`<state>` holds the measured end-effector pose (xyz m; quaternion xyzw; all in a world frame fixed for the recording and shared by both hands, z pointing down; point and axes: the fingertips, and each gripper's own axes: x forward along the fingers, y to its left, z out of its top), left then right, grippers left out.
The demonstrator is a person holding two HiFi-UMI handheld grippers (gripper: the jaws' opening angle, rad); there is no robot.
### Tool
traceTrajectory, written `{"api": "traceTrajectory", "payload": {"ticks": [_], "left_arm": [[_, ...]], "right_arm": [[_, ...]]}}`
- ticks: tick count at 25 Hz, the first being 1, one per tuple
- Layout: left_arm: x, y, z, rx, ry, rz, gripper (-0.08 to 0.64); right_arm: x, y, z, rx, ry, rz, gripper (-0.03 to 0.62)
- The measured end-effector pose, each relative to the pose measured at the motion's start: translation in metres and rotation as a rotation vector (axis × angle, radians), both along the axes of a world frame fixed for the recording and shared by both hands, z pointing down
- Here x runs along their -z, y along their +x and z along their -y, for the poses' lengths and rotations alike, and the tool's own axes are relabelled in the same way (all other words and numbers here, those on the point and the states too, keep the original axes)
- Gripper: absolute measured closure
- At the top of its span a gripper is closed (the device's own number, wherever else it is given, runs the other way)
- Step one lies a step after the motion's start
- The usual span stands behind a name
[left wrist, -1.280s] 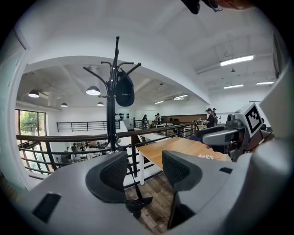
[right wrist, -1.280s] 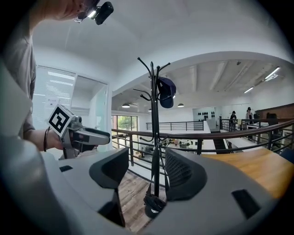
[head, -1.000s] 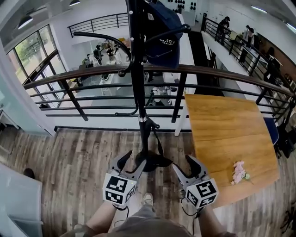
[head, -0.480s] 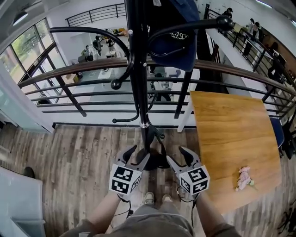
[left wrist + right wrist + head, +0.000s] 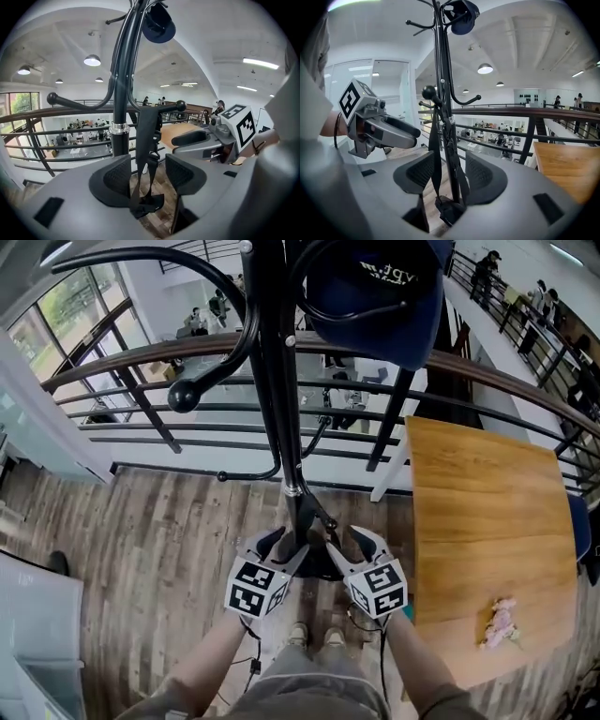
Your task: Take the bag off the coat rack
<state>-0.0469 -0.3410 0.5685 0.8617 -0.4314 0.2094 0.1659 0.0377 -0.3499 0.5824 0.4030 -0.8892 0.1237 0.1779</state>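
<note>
With my left claw (image 5: 147, 174) spread, my right claw (image 5: 450, 176) is closing round the dangling strap (image 5: 433, 150) of the bag (image 5: 375, 296); next I must pinch it and lift clear.

A small pink bundle (image 5: 500, 622) lies on the wooden table (image 5: 487, 521) beside the black railing (image 5: 155, 413).

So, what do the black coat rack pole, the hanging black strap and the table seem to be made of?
The black coat rack pole looks like painted metal: glossy, with a chrome collar. The hanging black strap seems woven webbing, flat and matte. The orange-brown table looks wooden: visible grain, possibly laminate.
</note>
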Motion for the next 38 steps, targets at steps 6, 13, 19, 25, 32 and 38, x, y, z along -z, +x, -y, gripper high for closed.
{"api": "traceTrajectory", "payload": {"ticks": [6, 13, 19, 25, 32, 38], "left_arm": [[-0.020, 0.006, 0.026, 0.016, 0.017, -0.001, 0.314], [-0.029, 0.009, 0.042, 0.015, 0.053, 0.015, 0.403], [-0.030, 0.015, 0.038, -0.031, 0.057, 0.044, 0.540], [-0.016, 0.024, 0.018, -0.067, 0.011, 0.058, 0.543], [0.045, 0.019, 0.012, -0.042, 0.042, 0.009, 0.543], [0.103, 0.008, -0.002, -0.008, 0.099, -0.020, 0.543]], "right_arm": [[-0.042, -0.010, 0.027, 0.039, 0.005, -0.059, 0.383], [-0.069, -0.032, 0.040, 0.101, 0.017, -0.073, 0.468], [-0.072, -0.026, 0.048, 0.043, -0.026, -0.026, 0.543], [-0.057, -0.003, 0.042, -0.039, -0.072, 0.002, 0.546], [0.015, 0.021, 0.029, -0.078, -0.042, 0.049, 0.546], [0.083, 0.032, 0.004, -0.096, -0.003, 0.066, 0.546]]}}
